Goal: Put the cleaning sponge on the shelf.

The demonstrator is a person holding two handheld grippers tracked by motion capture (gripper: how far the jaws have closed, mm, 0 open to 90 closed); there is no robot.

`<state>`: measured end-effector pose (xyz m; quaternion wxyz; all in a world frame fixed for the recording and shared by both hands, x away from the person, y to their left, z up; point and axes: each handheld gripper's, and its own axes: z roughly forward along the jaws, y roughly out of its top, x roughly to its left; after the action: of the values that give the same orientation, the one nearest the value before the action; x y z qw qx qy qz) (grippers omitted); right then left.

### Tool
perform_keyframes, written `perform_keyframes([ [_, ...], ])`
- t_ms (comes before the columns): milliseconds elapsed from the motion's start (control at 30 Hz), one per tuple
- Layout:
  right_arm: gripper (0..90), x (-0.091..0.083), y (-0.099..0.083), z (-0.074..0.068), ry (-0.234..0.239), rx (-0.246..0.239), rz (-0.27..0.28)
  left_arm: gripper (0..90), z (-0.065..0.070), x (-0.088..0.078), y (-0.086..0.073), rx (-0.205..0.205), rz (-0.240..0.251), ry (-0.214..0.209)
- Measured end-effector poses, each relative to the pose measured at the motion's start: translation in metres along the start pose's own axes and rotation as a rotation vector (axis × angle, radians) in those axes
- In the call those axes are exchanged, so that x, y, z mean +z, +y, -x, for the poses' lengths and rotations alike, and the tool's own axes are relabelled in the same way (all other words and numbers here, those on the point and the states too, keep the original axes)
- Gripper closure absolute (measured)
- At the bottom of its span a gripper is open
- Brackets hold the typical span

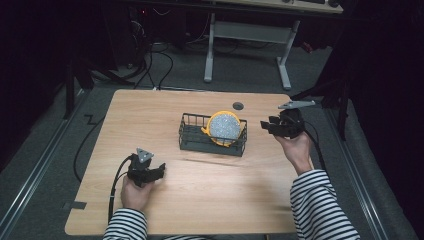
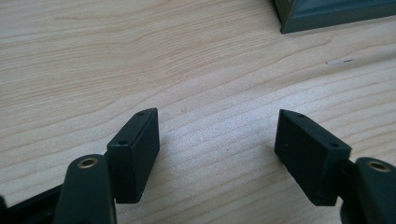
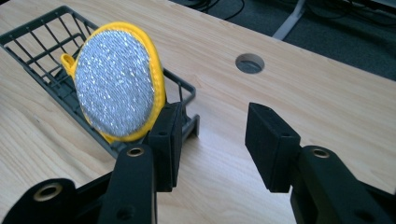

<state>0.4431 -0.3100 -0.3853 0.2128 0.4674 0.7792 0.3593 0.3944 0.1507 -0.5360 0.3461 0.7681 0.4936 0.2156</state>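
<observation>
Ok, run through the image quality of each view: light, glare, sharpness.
High view: the wooden table is evenly lit while the room around it falls into near black; detail is soft. Left gripper view: a pale sheen sits on the wood between the open jaws, whose near parts blur. Right gripper view: the silver scrubber sparkles with specular glints in the wire basket; jaws slightly soft.

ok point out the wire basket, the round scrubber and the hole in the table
wire basket (image 1: 192, 131), high view, left end wall
round scrubber (image 3: 116, 86), right gripper view, silver face
table hole (image 3: 250, 63), right gripper view, its opening
</observation>
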Motion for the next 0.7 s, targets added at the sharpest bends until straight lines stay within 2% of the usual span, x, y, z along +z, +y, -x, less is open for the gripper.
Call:
perform_keyframes([
  [200, 56.6, -0.012, -0.032, 0.008, -0.012, 0.054, 0.016, 31.1, 0.0, 0.0, 0.0, 0.0, 0.0, 0.0],
  [333, 56.6, -0.015, -0.056, 0.01, -0.02, 0.065, 0.026, 31.0, 0.0, 0.0, 0.0, 0.0, 0.0, 0.0],
  [500, 56.6, -0.016, -0.084, 0.013, -0.006, 0.121, 0.045, 31.1, 0.0, 0.0, 0.0, 0.0, 0.0, 0.0],
  [567, 56.6, -0.015, -0.089, 0.012, -0.011, 0.119, 0.04, 31.1, 0.0, 0.0, 0.0, 0.0, 0.0, 0.001],
  [633, 56.2, -0.012, -0.103, 0.007, -0.009, 0.118, 0.04, 31.1, 0.0, 0.0, 0.0, 0.0, 0.0, 0.001],
  [700, 56.3, -0.011, -0.105, 0.004, -0.02, 0.106, 0.039, 31.0, 0.0, 0.0, 0.0, 0.0, 0.0, 0.001],
])
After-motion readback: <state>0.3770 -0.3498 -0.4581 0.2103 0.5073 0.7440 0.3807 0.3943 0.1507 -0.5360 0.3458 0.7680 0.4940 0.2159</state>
